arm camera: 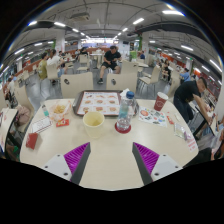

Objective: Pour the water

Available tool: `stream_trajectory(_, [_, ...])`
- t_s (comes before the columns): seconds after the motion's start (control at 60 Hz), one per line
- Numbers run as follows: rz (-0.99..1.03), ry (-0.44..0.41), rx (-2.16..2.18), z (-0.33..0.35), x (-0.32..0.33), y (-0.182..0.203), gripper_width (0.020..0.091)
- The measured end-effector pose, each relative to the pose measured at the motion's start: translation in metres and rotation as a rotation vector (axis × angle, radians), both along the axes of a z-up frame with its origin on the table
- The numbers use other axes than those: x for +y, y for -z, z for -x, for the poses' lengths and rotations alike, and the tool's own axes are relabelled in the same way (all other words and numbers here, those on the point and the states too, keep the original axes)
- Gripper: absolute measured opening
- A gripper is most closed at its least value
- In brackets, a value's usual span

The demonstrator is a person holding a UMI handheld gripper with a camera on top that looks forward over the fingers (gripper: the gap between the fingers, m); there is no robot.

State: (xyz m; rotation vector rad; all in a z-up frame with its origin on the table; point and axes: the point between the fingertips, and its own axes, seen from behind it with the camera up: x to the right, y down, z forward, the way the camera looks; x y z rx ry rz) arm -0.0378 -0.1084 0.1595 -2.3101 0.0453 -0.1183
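The gripper (111, 160) hangs low over the near edge of a pale tabletop (110, 150), its two fingers spread wide apart with nothing between them. The purple pads (76, 156) face each other across a bare stretch of surface.

Beyond the fingers, toward the middle of the tabletop, stands a yellow cup (94, 121), upright and on its own. Just beside it, to the right, is a clear water bottle (124, 113) with a blue cap, also upright; it seems to sit on a small red and blue dish, though from here that is hard to make out. The cup and bottle are near each other but not touching, and both are well ahead of the fingertips.

Behind them lies a tray (101, 102) with a dotted paper liner. To its left is a carton of fries (61, 112), and a red packet (32, 140) lies nearer the left edge. On the right side stands a red paper cup (161, 101), with a scatter of small wrappers and plates (152, 116) in front of it.

A person in dark clothes (187, 95) sits at the right side of the tabletop. Farther back, the room is a bright canteen with rows of tables and chairs, and another person (112, 57) sits at a distant table.
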Motion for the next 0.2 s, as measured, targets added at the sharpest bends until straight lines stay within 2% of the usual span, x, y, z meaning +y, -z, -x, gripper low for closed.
stream_trajectory(0.2, [-0.004,-0.015,-0.012,0.0047,-0.0026,-0.0054,0.0850])
